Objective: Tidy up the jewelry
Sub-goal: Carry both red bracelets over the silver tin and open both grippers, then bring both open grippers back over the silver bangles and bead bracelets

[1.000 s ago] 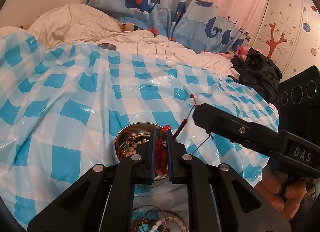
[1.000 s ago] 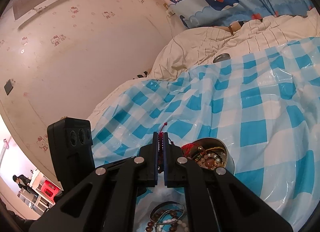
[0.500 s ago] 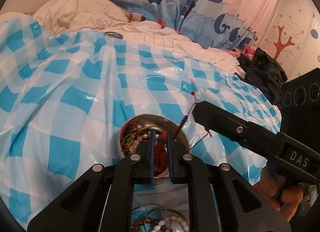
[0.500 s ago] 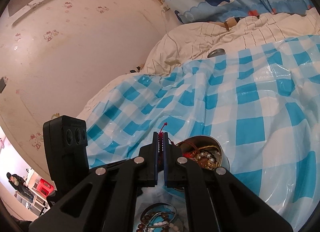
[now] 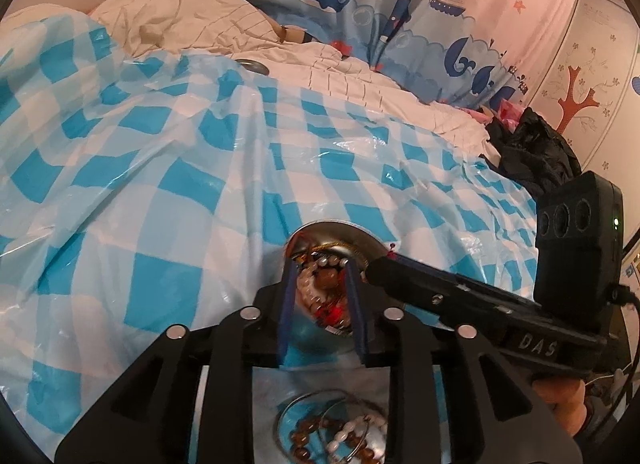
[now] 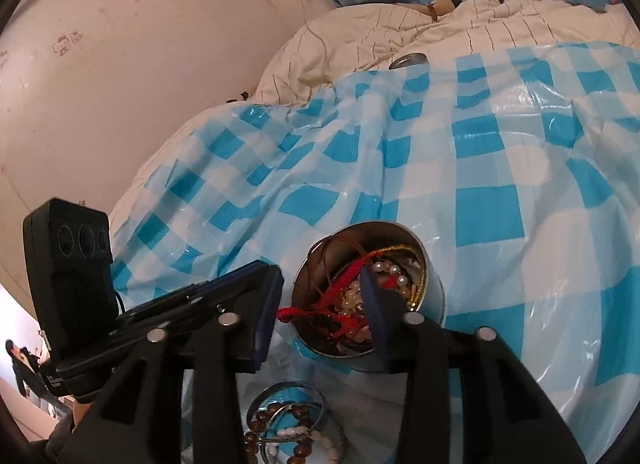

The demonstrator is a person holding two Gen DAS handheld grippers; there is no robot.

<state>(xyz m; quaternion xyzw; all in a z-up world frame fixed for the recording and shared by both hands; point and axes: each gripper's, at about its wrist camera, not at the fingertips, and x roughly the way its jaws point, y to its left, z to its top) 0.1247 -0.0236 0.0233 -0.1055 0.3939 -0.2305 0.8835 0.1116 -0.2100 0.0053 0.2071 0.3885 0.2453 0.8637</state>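
Tin [image 6: 428, 292], round and metal, sits on the blue-and-white checked plastic sheet [image 6: 500, 152] and serves as the landmark for everything else. Inside the tin lie pearl beads [image 6: 390, 268], a gold cord [image 6: 394, 250] and the red braided cord [image 6: 340, 284]; that cord trails from the middle of the tin out over its near-left rim, its knotted end just outside the rim, resting against neither pad. Over the tin's mouth the right gripper [image 6: 320, 304] has just been opening: its jaws now stand apart, one finger outside the tin's left wall, the other dipped over the contents, with the red cord lying loose between them. From the other side, the left gripper [image 5: 320, 300] hangs above the tin [image 5: 340, 234] with its jaws also just opened and parted, framing the beads and a blur of red, gripping nothing. On the near side of the tin, on the sheet, lie thin metal bangles [image 6: 286, 408] looped with a brown bead bracelet [image 6: 276, 416] and a white bead bracelet [image 6: 304, 436]. Far beyond the tin, at the sheet's far edge by the cream quilt [image 6: 400, 28], sits a small round lid [image 6: 408, 60]
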